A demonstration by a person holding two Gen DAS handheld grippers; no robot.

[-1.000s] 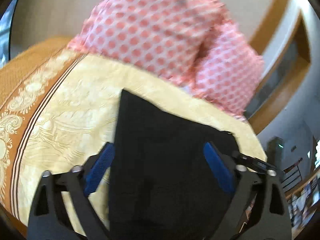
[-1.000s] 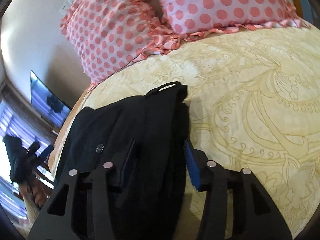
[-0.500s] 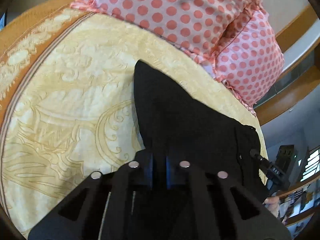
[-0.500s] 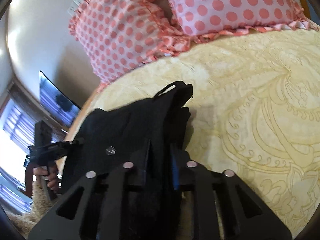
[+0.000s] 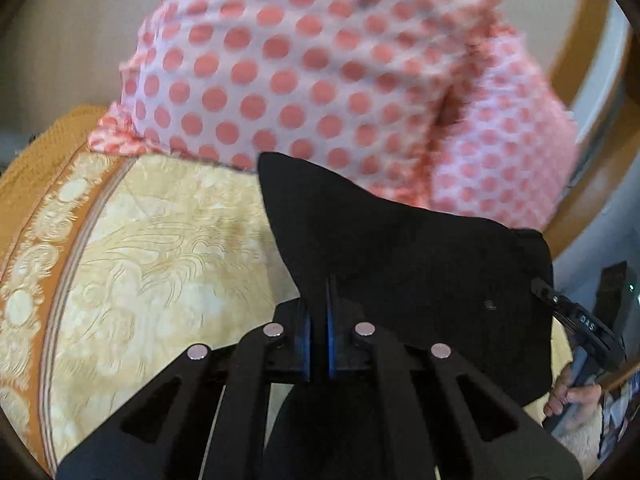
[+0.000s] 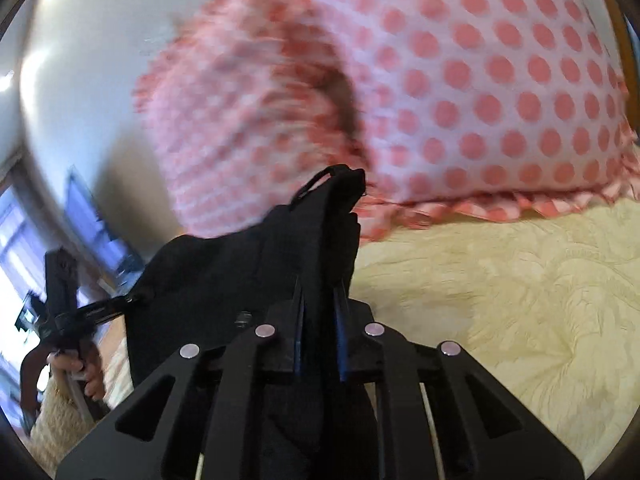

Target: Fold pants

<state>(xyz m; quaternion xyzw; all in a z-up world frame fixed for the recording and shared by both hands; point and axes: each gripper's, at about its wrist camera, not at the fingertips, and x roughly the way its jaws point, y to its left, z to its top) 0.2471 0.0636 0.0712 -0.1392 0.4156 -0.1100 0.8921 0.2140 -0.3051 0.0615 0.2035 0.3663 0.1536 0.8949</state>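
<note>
The black pants (image 5: pixel 420 256) are held up off the bed, stretched between both grippers. My left gripper (image 5: pixel 318 320) is shut on one edge of the black cloth; a pointed corner stands up beyond the fingers. My right gripper (image 6: pixel 318 312) is shut on the waistband end of the pants (image 6: pixel 256 264), where a belt loop (image 6: pixel 316 182) sticks up. The right gripper also shows at the right of the left wrist view (image 5: pixel 576 320), and the left gripper shows at the left of the right wrist view (image 6: pixel 72 312).
A cream and gold patterned bedspread (image 5: pixel 152 256) lies below, also in the right wrist view (image 6: pixel 520 280). Two pink polka-dot pillows (image 5: pixel 320 72) stand close ahead, also in the right wrist view (image 6: pixel 480 80). A wooden headboard frame (image 5: pixel 592 184) and a wall-mounted screen (image 6: pixel 92 224) are at the sides.
Both grippers shut on the pants between one second and half a second ago. Since then they have lifted the cloth and moved it toward the pillows, which now loom larger.
</note>
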